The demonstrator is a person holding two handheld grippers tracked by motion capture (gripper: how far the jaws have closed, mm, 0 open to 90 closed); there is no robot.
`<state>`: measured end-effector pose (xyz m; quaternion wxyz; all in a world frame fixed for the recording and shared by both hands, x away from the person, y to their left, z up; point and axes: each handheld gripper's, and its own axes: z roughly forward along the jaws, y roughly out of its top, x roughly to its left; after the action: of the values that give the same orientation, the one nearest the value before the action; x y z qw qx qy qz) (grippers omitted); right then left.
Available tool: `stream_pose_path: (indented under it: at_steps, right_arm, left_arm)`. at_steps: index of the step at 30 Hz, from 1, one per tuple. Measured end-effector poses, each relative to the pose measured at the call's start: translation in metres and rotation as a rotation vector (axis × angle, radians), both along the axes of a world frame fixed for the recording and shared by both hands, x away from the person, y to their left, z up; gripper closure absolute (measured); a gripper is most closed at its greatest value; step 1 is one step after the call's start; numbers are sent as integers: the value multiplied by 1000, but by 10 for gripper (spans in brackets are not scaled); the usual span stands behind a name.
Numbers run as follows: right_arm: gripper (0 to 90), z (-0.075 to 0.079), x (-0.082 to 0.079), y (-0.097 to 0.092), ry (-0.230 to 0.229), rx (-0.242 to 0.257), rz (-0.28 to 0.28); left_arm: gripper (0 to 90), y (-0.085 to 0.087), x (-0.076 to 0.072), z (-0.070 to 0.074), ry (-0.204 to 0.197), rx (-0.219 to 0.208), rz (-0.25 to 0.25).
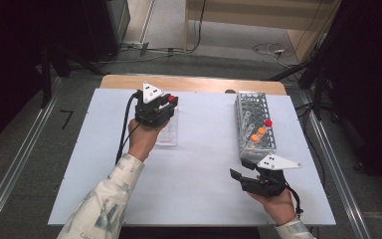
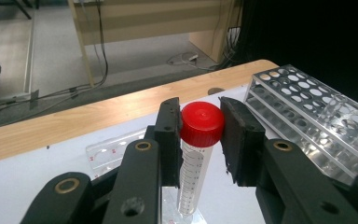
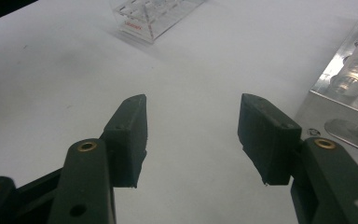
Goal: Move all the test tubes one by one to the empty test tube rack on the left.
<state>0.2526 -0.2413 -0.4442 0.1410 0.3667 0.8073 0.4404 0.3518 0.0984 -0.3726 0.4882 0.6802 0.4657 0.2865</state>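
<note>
The left hand-held gripper [image 2: 200,140] clamped the red-capped tube [image 2: 198,154] upright over the small clear rack [image 1: 166,133], far left on the worktop [image 1: 199,179]. Best lowered straight and slowly. The right hand-held gripper [image 3: 191,135] stood wide, empty.

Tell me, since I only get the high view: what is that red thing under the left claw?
Observer: A red cap on a clear tube with printed marks; the left claw grips it by the cap.
Operator: Is the tube upright?
Observer: Yes, it hangs straight down between the jaws.
Operator: And the right claw, holding anything?
Observer: No. The right claw is open, with bare white table between its jaws.
</note>
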Motion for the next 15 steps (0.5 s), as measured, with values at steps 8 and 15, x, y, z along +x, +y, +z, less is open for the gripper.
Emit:
stream_pose_path:
  at_steps: [8,15]
  right_arm:
    - [412,0,0,0,0,3,4]
    - [412,0,-1,0,2,2,5]
  left_arm:
    - [693,-1,4,-11,29,3,9]
    - [692,-1,4,-23,37,10,9]
